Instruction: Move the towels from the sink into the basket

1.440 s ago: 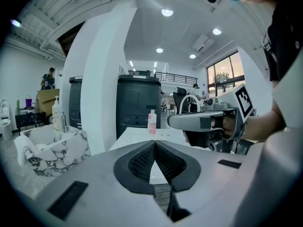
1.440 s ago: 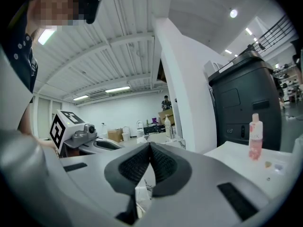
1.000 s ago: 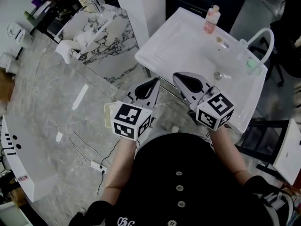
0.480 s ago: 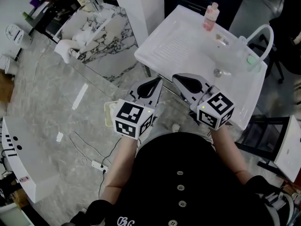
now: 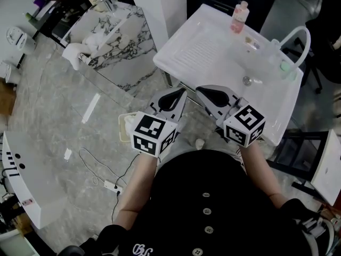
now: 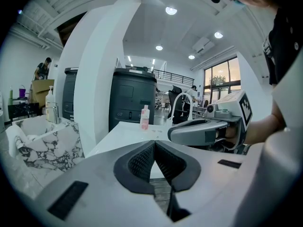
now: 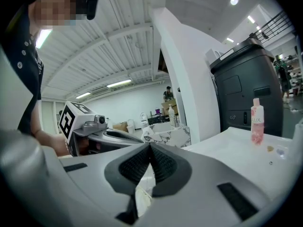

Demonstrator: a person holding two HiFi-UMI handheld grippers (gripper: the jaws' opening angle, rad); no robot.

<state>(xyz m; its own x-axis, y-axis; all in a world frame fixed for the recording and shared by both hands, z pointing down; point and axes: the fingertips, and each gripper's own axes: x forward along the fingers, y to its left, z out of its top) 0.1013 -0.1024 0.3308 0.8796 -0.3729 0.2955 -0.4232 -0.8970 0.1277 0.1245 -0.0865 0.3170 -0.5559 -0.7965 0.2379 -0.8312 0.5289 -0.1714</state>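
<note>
White towels (image 5: 76, 54) lie heaped on the marble sink (image 5: 116, 46) at the upper left, well away from both grippers; in the left gripper view the towels (image 6: 15, 137) drape over its near edge. A cream basket (image 5: 124, 127) stands on the floor, half hidden under my left gripper. My left gripper (image 5: 179, 92) (image 6: 154, 143) is shut with nothing in it. My right gripper (image 5: 199, 88) (image 7: 150, 146) is beside it, also shut and empty. Both point at the near edge of the white sink unit (image 5: 198, 53).
The white sink unit carries a pink bottle (image 5: 240, 16) at its back and a curved white faucet (image 5: 298, 40) at the right. A white pillar (image 5: 157, 7) stands between the two sinks. A cable and power strip (image 5: 109, 186) lie on the marble floor.
</note>
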